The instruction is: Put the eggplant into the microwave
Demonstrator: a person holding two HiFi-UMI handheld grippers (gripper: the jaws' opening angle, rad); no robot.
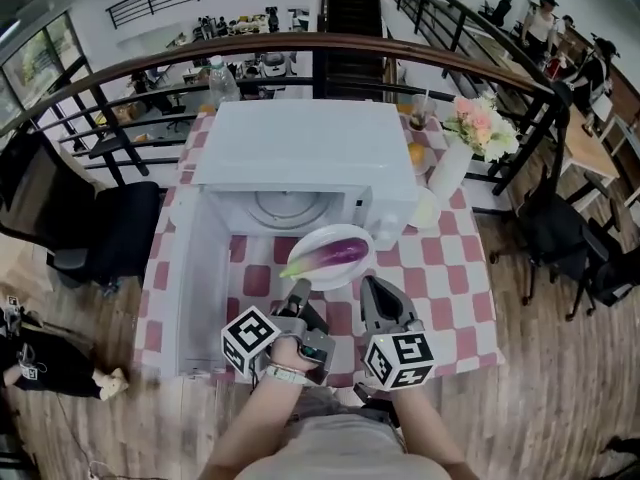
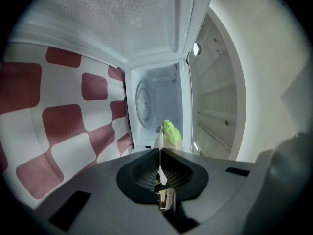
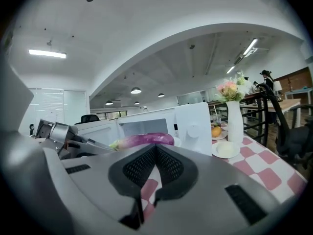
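The microwave stands open on the checked bench, with its door swung out toward 7 o'clock. Its round turntable shows inside the cavity. Just at the mouth of the cavity, at 6 o'clock from the turntable, is a white plate. The eggplant lies across it, purple body toward 3 o'clock and green cap toward 9 o'clock.

The left claw is closed on the plate's near rim at about 7 o'clock of the plate. In the left gripper view its jaws meet on a thin white edge. The right claw sits just beside the rim at about 5 o'clock. Its jaw tips are together, and nothing can be made out between them.

At 2 o'clock from the microwave a white vase holds pink flowers. A small dish next to the vase carries an orange fruit.

From above, the microwave's roof hides the back of the cavity. In the left gripper view only the eggplant's green cap rises over the claw, and the purple body is hidden behind it. Whether the plate touches the bench or the microwave's sill cannot be told. The person's forearms are cut off at the bottom edge of the head view.
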